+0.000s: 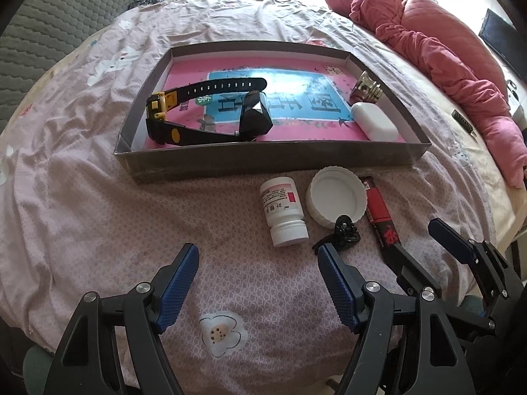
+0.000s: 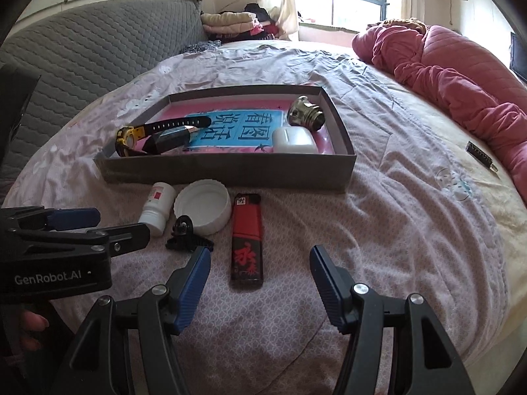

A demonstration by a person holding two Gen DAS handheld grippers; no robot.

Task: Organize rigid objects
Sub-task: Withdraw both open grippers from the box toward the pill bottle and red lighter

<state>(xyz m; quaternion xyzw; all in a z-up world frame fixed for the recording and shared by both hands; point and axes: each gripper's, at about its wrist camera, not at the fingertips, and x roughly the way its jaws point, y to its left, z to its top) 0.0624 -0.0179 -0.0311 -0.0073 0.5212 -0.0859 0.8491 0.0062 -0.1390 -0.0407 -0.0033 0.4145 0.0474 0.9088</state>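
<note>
On the bed (image 1: 82, 197), at 12 o'clock, grey tray (image 1: 263, 161) holding watch (image 1: 184, 112), black block (image 1: 255, 115), white case (image 1: 374, 121), brass fitting (image 1: 365, 87). Before it: pill bottle (image 1: 283, 210), white lid (image 1: 336, 197), black clip (image 1: 342, 232), red lighter (image 2: 247, 240) printed with red characters. Left claw (image 1: 257, 266) apart, empty, bottle at 12. Right claw (image 2: 260, 263) apart, empty, lighter between the tips. "GenRobot.AI" legible only from the right wrist.
</note>
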